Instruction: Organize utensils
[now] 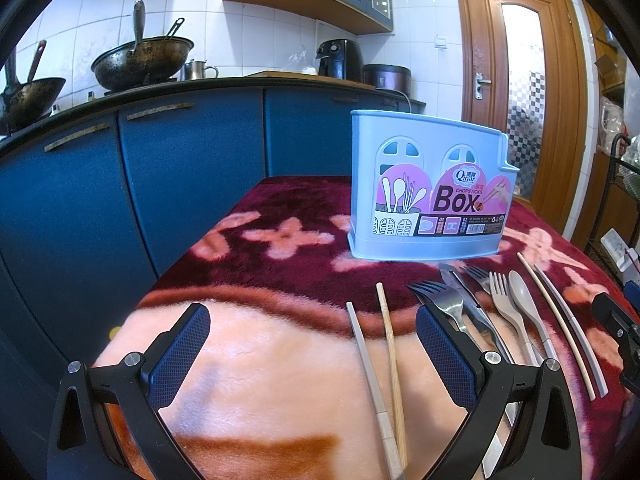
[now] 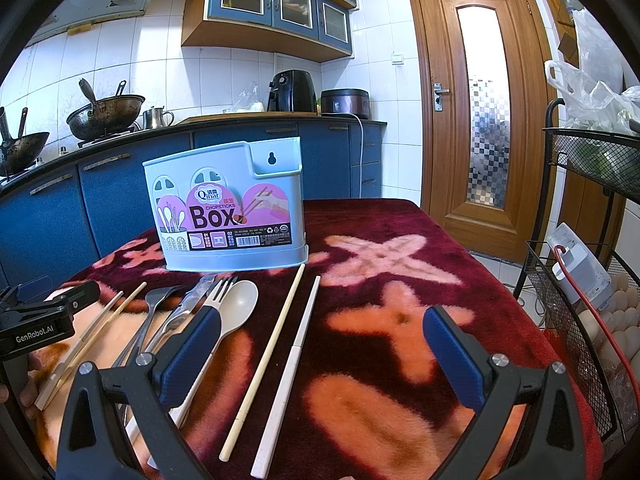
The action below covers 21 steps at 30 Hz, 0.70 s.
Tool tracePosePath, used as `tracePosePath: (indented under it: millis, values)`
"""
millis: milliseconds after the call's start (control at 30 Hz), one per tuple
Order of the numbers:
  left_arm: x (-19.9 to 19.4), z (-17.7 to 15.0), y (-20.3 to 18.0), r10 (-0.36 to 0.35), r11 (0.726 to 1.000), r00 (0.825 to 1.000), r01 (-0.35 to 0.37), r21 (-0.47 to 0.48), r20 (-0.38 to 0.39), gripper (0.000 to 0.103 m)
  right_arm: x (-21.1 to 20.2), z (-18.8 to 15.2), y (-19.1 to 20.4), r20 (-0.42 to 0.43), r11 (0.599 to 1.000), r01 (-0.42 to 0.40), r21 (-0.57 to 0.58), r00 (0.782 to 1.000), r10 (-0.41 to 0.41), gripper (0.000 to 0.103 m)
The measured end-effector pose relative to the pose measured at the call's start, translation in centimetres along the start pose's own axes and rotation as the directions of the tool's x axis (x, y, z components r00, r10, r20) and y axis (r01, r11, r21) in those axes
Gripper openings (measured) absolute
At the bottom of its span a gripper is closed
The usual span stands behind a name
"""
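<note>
A light blue chopsticks box stands upright on a fuzzy red and orange blanket. In front of it lie two chopsticks, metal forks, a knife, a beige fork, a beige spoon and two more chopsticks. My left gripper is open and empty, just above the blanket, left of the utensils. My right gripper is open and empty, with the right chopstick pair between its fingers' span.
Blue kitchen cabinets with woks stand behind the table. A wooden door is at the back right. A black wire rack with eggs and bags stands right of the table edge.
</note>
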<state>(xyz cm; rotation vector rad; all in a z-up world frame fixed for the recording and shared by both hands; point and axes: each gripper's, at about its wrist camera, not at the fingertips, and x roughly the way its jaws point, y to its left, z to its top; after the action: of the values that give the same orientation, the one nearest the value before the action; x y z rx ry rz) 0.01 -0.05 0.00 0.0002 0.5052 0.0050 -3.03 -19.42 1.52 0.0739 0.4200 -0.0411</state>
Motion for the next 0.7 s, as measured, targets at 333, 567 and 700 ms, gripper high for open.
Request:
tracePosePath:
  millis: [333,567,700]
  values:
    - [0.22,0.22,0.03,-0.001,1.0,1.0,0.001,-0.001,0.0,0.102,-0.01,0.01,-0.02,0.0,1.0,-0.001,0.001,1.0,0.001,0.103]
    - [0.23,0.23,0.04,-0.001,1.0,1.0,0.001,-0.002,0.0,0.102,0.03,0.0,-0.06,-0.001,1.0,-0.001,0.0,1.0,0.001,0.103]
    - [0.22,0.21,0.03,-0.001,1.0,1.0,0.001,-0.002,0.0,0.102,0.09,-0.03,-0.08,0.0,1.0,-0.002,0.001,1.0,0.002,0.103]
